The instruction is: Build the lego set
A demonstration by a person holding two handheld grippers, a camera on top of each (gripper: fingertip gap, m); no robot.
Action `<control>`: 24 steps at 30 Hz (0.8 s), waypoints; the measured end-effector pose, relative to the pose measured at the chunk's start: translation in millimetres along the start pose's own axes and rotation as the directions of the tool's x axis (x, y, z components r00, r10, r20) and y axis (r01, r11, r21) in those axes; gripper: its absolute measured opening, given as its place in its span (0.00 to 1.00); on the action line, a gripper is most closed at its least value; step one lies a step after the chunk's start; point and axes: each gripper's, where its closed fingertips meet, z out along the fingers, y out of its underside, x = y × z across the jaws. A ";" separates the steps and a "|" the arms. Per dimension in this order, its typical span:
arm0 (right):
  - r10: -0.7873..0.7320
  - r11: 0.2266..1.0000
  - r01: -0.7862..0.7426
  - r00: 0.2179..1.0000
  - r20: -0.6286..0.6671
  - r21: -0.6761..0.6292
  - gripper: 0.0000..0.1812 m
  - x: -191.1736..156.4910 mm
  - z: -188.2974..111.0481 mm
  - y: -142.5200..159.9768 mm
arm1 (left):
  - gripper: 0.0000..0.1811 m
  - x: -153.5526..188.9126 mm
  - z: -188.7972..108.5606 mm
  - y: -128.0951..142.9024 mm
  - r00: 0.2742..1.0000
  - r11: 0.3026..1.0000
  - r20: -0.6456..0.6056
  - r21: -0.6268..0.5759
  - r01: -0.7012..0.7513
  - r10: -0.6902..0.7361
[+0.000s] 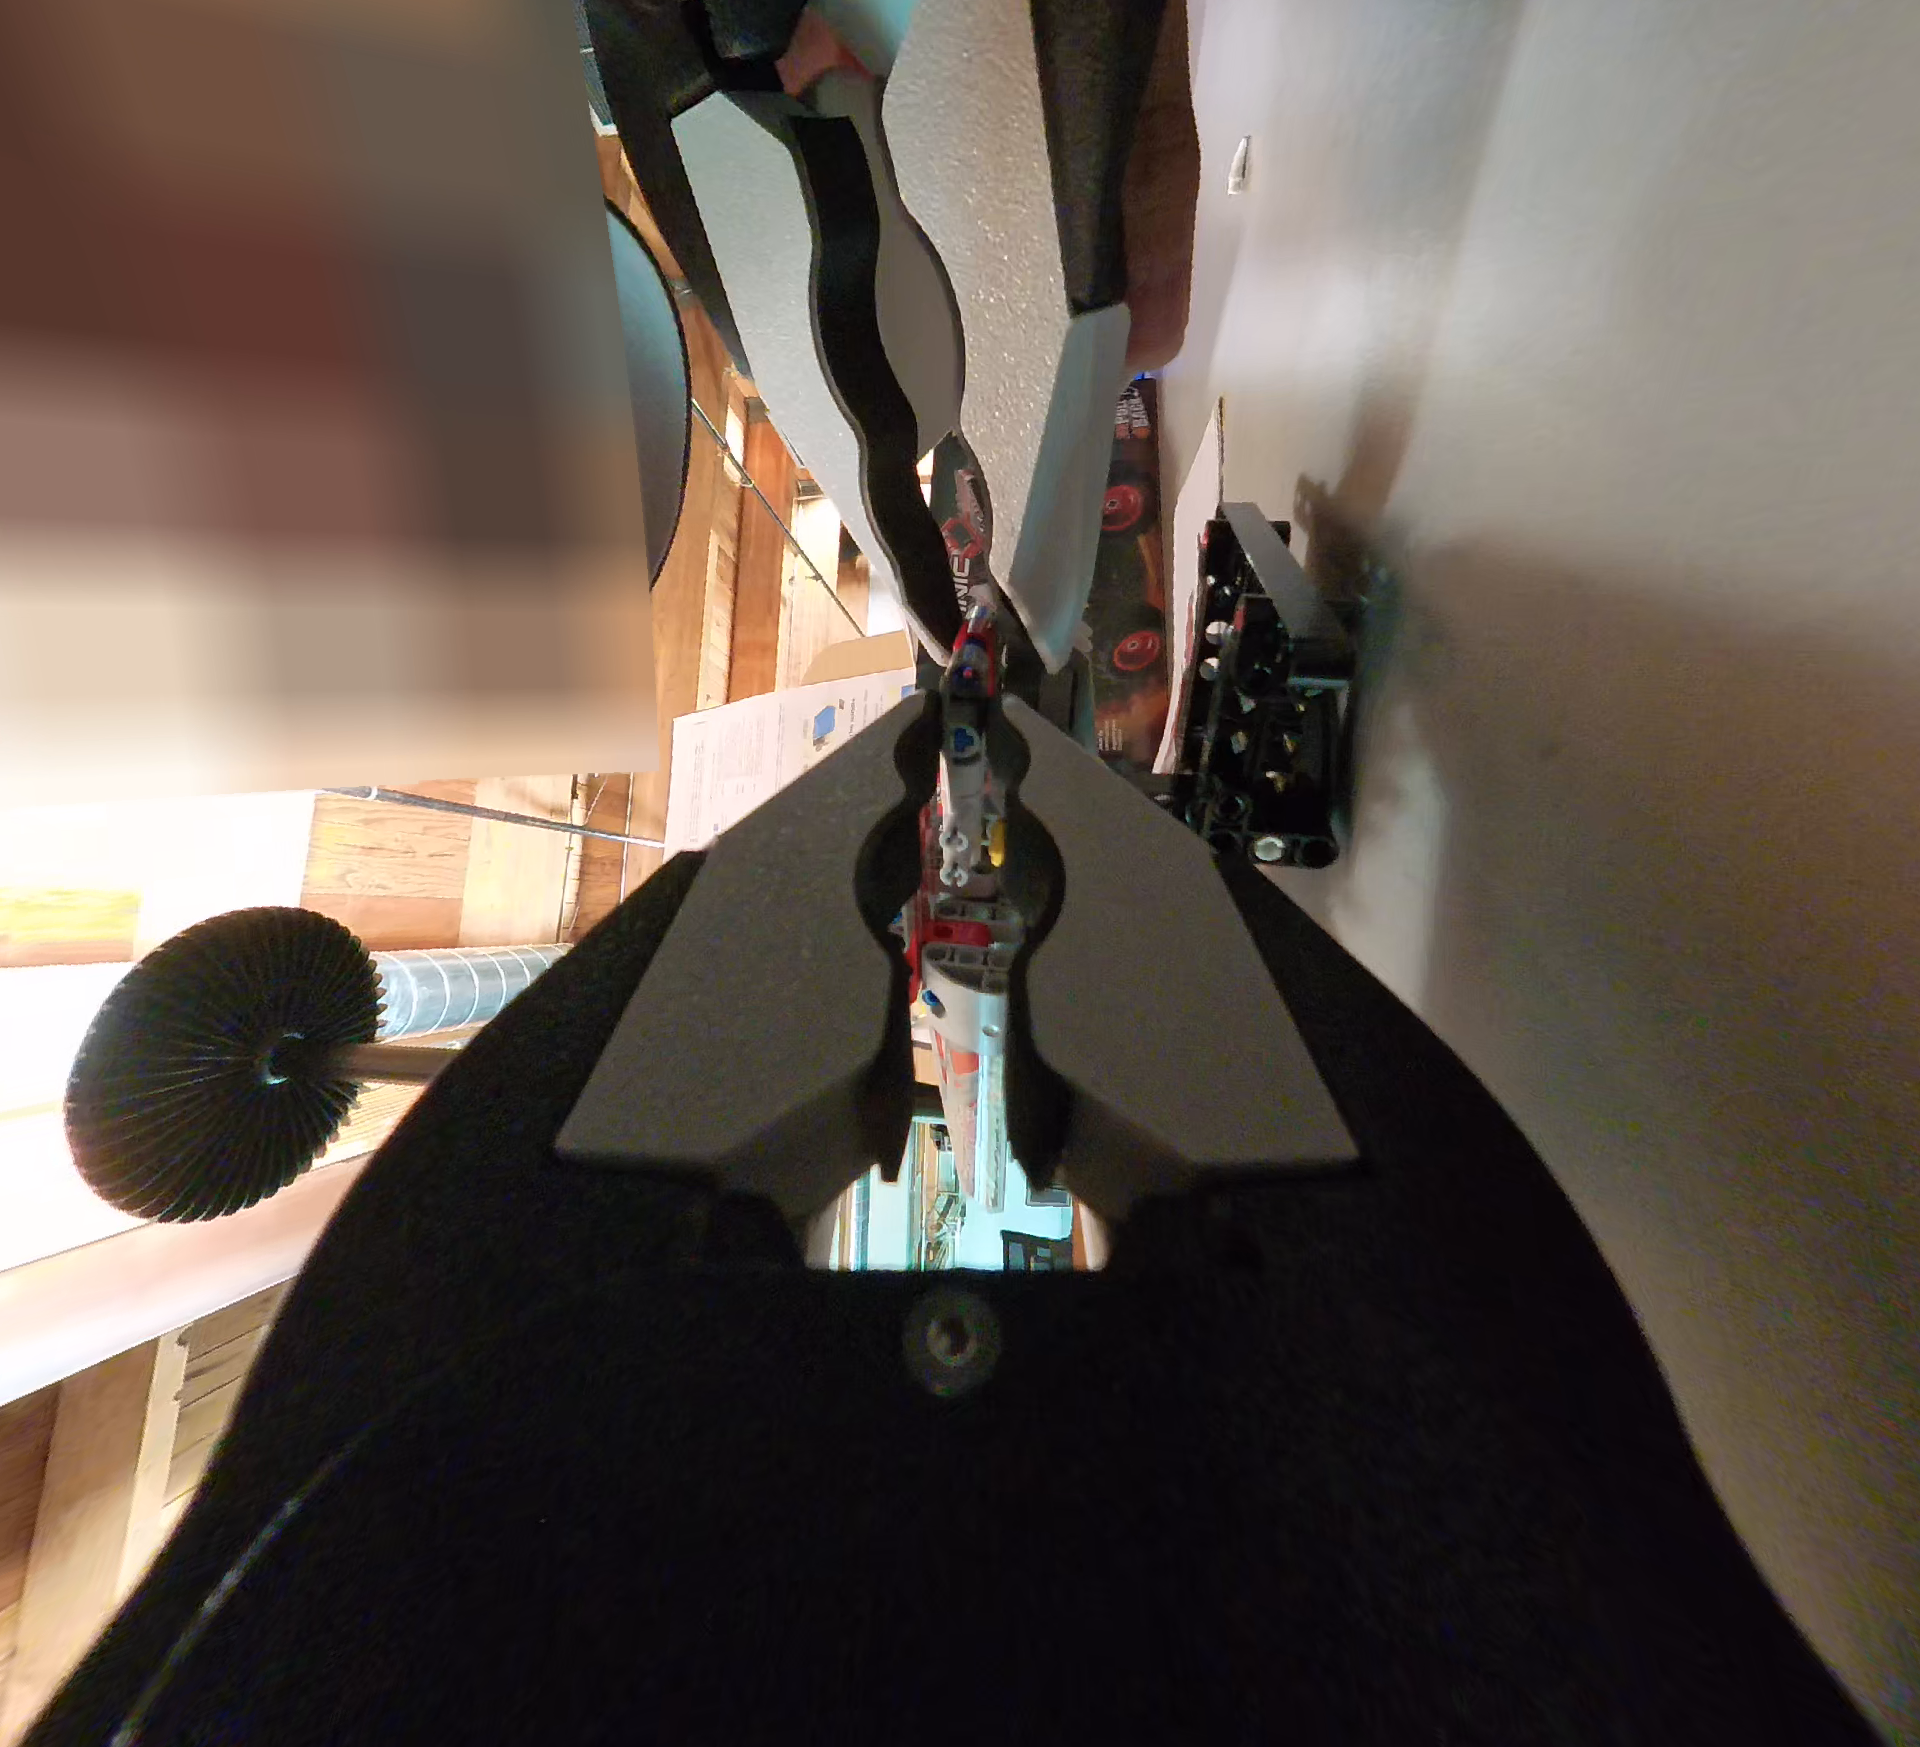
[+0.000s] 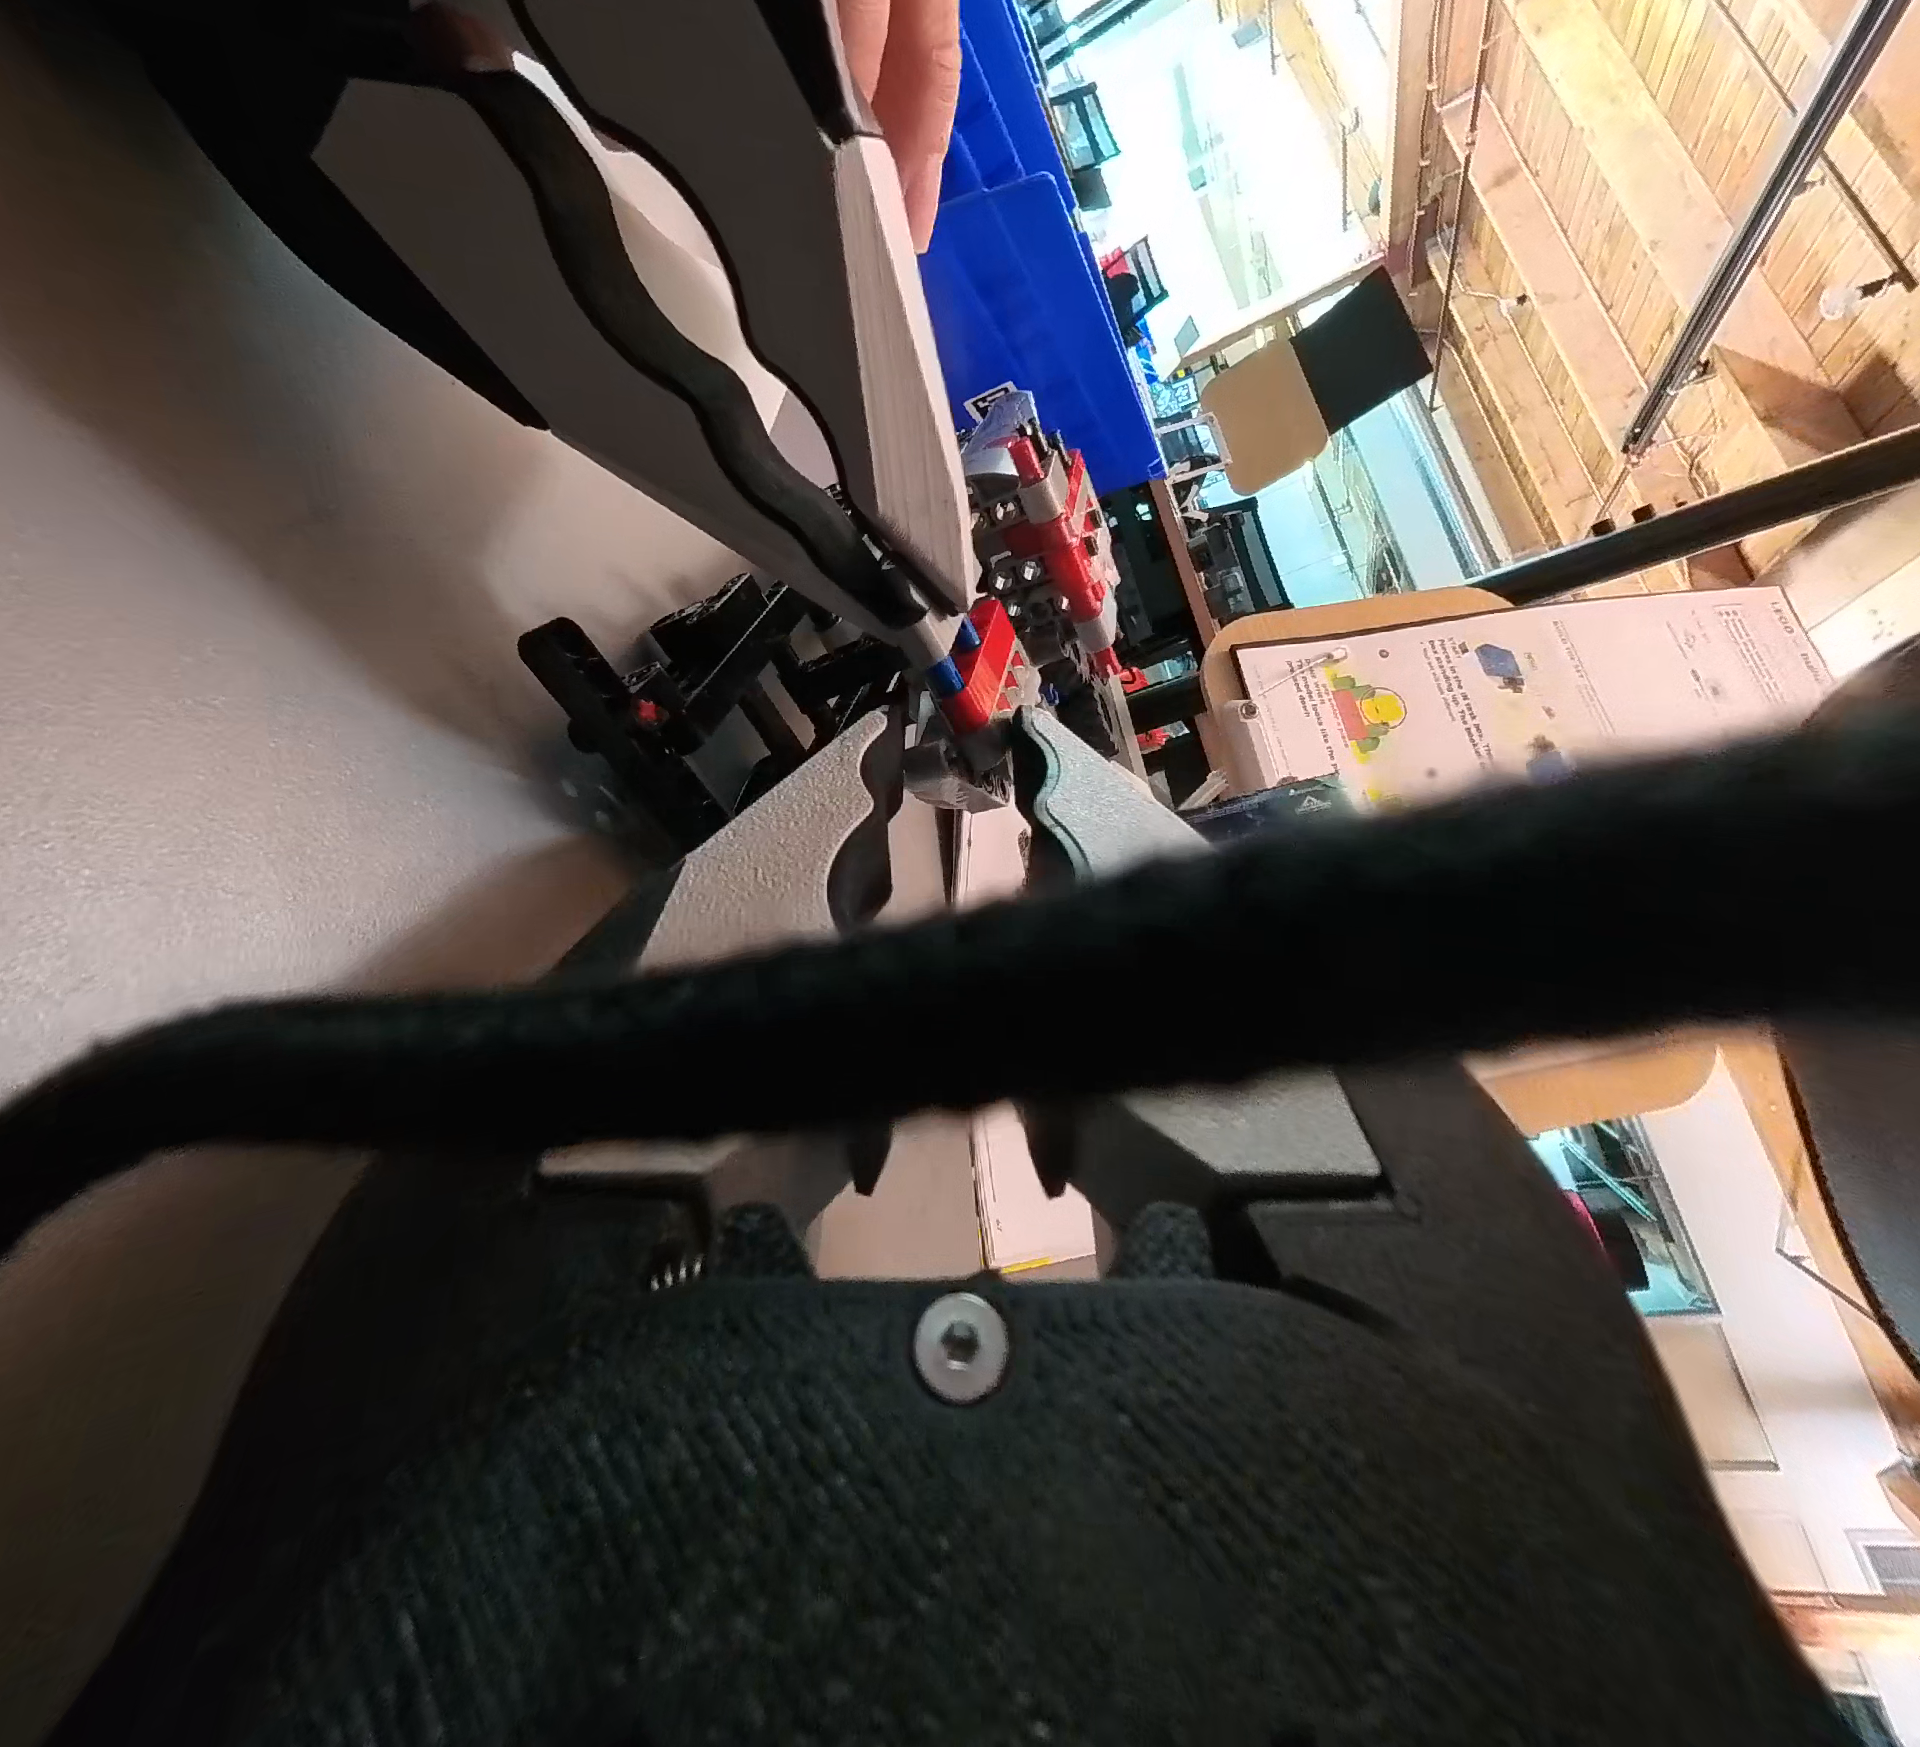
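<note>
Where table [image 1: 1662, 347] lies (white), wood walls [image 1: 758, 554].

Two tongs [image 1: 961, 710], two lego assemblies [image 1: 966, 824], one box [image 1: 1127, 575], one instruction sheet [image 2: 1507, 700]

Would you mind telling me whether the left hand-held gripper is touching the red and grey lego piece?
Touching. The left wrist view shows the left hand-held gripper closed on the lego piece, both fingers pressing its sides.
</note>
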 end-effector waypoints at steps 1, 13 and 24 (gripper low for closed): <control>-0.001 1.000 0.001 1.000 0.000 0.001 0.11 0.1 0.3 -0.1 | 0.03 -0.8 -0.6 1.0 1.000 1.000 -0.001 0.000 0.000 0.000; -0.047 0.999 0.047 0.999 -0.011 -0.010 0.11 0.7 5.8 -0.8 | 0.02 -2.4 -2.8 4.5 1.000 1.000 -0.005 0.004 0.013 -0.013; -0.112 0.993 0.112 0.994 -0.014 -0.031 0.10 0.7 11.7 -3.5 | 0.03 -2.6 -7.2 14.0 1.000 1.000 -0.004 0.006 0.010 -0.010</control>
